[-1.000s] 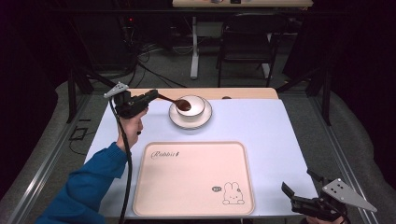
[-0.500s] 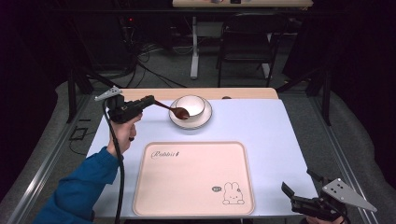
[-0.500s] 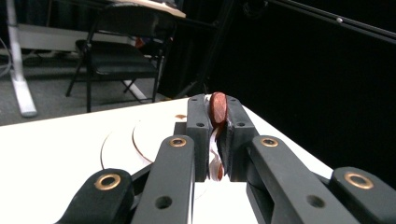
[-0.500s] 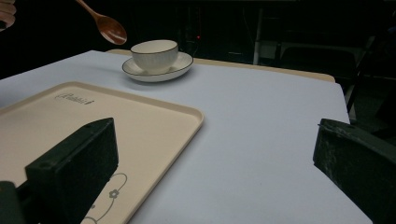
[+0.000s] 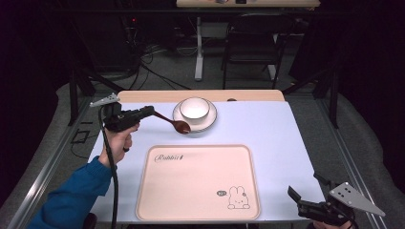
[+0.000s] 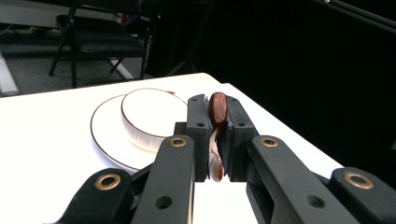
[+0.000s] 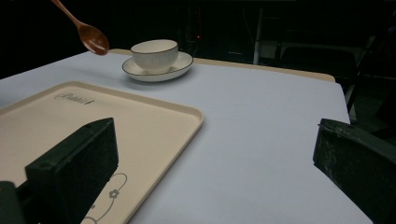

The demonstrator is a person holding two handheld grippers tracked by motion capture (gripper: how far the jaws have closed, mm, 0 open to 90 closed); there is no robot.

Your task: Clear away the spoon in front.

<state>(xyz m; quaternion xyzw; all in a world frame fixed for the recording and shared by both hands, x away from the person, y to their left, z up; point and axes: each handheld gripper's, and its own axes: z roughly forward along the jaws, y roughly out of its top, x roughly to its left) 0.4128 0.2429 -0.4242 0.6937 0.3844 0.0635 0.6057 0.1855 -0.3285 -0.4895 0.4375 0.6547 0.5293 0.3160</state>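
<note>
Above the saucer's (image 5: 208,121) near-left rim, the left gripper (image 5: 143,113) pinches the spoon (image 5: 174,123) (handle clamped, bowl pointing toward the cup (image 5: 194,108)); right gripper (image 5: 305,202) spread, well apart.

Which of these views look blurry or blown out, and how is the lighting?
High view: table evenly lit, room behind dark. Left gripper view: table nearly blown out white, near claw soft, spoon sharp. Right gripper view: its own claw blurred, cup in focus.
</note>
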